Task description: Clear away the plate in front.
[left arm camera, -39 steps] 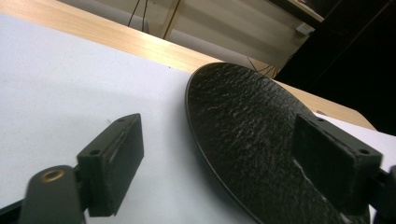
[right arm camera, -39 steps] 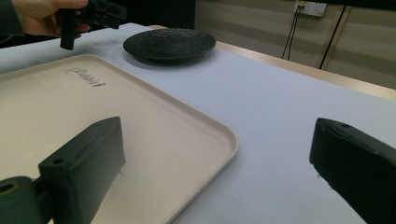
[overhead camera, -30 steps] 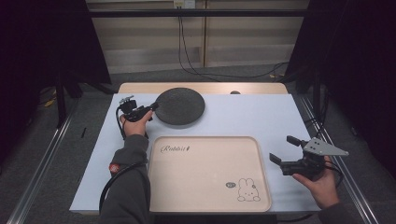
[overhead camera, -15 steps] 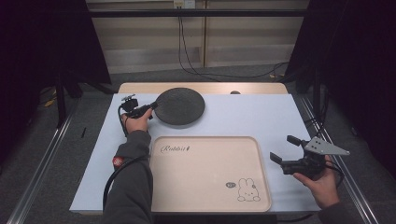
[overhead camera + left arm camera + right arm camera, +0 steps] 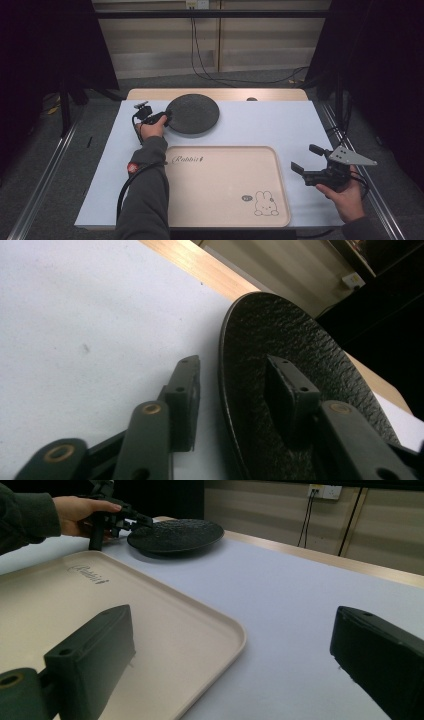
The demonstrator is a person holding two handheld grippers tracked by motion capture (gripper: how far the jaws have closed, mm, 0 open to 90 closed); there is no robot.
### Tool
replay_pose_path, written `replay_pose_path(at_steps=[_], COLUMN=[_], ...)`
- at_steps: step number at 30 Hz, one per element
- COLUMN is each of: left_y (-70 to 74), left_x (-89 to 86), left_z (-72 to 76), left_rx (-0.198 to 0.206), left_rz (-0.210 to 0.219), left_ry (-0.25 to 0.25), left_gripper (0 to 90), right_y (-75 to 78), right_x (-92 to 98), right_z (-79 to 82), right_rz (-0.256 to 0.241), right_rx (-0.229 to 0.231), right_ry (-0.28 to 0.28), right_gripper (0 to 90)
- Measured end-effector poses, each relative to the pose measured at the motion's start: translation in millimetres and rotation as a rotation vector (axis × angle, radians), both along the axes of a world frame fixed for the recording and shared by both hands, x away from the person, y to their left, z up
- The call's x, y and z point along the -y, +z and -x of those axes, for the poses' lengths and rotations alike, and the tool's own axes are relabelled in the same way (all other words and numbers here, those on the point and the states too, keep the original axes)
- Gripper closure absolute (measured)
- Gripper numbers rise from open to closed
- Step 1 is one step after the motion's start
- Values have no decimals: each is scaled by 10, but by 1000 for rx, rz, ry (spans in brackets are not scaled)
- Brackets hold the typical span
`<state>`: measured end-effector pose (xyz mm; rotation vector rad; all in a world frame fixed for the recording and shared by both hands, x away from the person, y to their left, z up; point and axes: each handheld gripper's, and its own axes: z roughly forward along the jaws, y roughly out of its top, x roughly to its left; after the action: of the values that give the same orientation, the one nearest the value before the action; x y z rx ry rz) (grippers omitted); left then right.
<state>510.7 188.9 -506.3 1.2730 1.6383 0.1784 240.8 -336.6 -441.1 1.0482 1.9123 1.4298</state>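
Note:
A round black textured plate (image 5: 192, 114) lies on the white table cover at the back centre. My left gripper (image 5: 162, 117) is at its left rim. In the left gripper view the plate (image 5: 300, 355) has its rim between the jaws of the left gripper (image 5: 235, 385). One jaw is over the plate's top and the other outside it, with a gap showing, so the gripper is open. A beige tray (image 5: 225, 185) with a rabbit drawing lies in front. My right gripper (image 5: 305, 158) hovers open just right of the tray, holding nothing.
In the right gripper view the tray's (image 5: 150, 610) corner lies between the wide jaws of the right gripper (image 5: 235, 630), with the plate (image 5: 175, 532) and the left gripper (image 5: 135, 519) farther off. A wooden table edge (image 5: 215, 94) runs behind the plate.
The left hand has edged a little right, bringing its jaws onto the plate's rim. The right gripper has hardly moved. The plate and tray stay put.

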Motion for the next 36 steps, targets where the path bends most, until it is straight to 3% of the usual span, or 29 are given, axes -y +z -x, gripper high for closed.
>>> replay_pose_path(at_steps=[1,3,5,7,9,12,16,17,19,20,21,22,25,26,30,32,35,36], left_y=[-6,-15,-28,-40,-51,-97,-102,-97,-106,-100,-102,-80,-56,-54,28,93,192,219], left_x=[14,16,27,38,74,53,53,56,36,49,42,62,45,26,78,88,108,98], left_z=[-1,-6,-6,-4,-7,5,2,0,4,2,8,0,18,31,49,54,51,58], left_rx=[-2,-5,-10,-11,-19,-19,-25,-42,-38,-38,-37,-44,-60,-59,-13,1,13,17], left_rz=[19,15,51,56,95,144,131,123,122,144,123,142,153,146,134,157,159,129], left_ry=[3,5,17,-4,42,58,59,73,49,73,58,82,66,41,59,56,38,-1], left_gripper=[590,603,605,623,633,672,707,726,751,751,756,756,770,774,789,810,838,843], right_y=[1,3,2,1,0,2,12,14,15,15,20,22,25,25,31,34,39,36], right_x=[2,8,4,0,-1,6,15,22,22,30,37,38,47,52,68,73,82,83], right_z=[-1,-3,-3,-2,-4,-2,-6,-7,-6,-8,-8,-6,-9,-10,-9,-15,-19,-23], right_rz=[-1,-4,-4,-1,-2,-2,-26,-26,-39,-39,-40,-43,-52,-49,-45,-51,-54,-50], right_rx=[5,8,5,1,2,2,3,0,-6,-5,-4,-5,-5,-4,-7,-8,-6,-7], right_ry=[-2,-4,-8,-3,-2,-6,-5,-1,-10,-7,-10,-11,-16,-13,-18,-23,-20,-24], right_gripper=[37,37,37,38,38,38,38,38,38,38,38,38,38,38,40,40,41,45])
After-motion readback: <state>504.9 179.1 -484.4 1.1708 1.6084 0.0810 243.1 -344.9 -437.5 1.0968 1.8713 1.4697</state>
